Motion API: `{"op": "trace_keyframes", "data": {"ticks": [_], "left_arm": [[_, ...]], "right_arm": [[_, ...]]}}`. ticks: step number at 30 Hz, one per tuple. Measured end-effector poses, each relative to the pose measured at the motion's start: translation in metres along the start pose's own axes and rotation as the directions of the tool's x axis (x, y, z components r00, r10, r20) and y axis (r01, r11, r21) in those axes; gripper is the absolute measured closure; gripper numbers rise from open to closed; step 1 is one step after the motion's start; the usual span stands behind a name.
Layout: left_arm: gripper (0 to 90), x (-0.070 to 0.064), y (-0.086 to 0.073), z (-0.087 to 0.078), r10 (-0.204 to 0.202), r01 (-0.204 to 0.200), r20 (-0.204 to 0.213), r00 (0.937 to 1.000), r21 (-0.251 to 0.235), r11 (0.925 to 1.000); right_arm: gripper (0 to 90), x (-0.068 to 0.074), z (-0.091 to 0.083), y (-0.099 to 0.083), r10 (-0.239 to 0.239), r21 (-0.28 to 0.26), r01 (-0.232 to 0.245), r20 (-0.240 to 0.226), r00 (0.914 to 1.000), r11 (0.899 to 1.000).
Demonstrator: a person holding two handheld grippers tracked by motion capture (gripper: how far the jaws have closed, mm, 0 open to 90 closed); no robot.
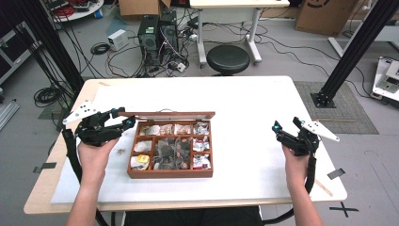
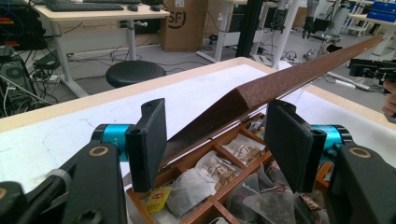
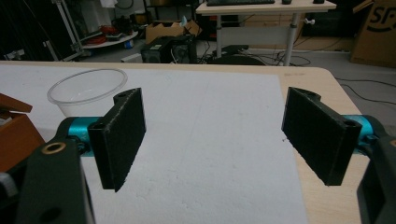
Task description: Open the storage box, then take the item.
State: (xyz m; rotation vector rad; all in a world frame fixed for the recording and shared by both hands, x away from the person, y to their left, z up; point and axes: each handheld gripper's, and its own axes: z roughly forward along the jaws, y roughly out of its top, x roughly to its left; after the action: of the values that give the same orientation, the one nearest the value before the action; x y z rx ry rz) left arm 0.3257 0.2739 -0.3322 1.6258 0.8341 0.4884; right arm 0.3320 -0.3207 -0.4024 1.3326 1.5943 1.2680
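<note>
A brown wooden box (image 1: pixel 132 162) with several compartments of tea bags (image 1: pixel 182 129) sits mid-table, its lid (image 1: pixel 167 114) raised at the back. My left gripper (image 1: pixel 120 123) is at the lid's left corner. In the left gripper view the lid (image 2: pixel 261 91) slants up between the jaws of my left gripper (image 2: pixel 217 135), which stand open and apart from it, with tea bags (image 2: pixel 196 184) below. Over bare table to the right of the box, my right gripper (image 1: pixel 287 128) stands open. The right gripper view has nothing between the jaws of that gripper (image 3: pixel 212 135).
A clear plastic bowl (image 3: pixel 87 88) stands on the table beyond the box's corner (image 3: pixel 14 130). The white table (image 1: pixel 254 103) has free room right of the box. On the floor behind are a black stool (image 1: pixel 228 59), computer towers (image 1: pixel 157 33) and cables.
</note>
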Motion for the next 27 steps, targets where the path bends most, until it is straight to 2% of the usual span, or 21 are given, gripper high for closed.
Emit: {"op": "trace_keyframes", "data": {"ticks": [27], "left_arm": [[39.3,0.0015,-0.0001,0.002,-0.008,0.008,0.005,1.0,-0.012,0.9999]], "right_arm": [[22.0,-0.0012,-0.0027,-0.0001,0.003,-0.003,-0.003,0.006,1.0,1.0]]}}
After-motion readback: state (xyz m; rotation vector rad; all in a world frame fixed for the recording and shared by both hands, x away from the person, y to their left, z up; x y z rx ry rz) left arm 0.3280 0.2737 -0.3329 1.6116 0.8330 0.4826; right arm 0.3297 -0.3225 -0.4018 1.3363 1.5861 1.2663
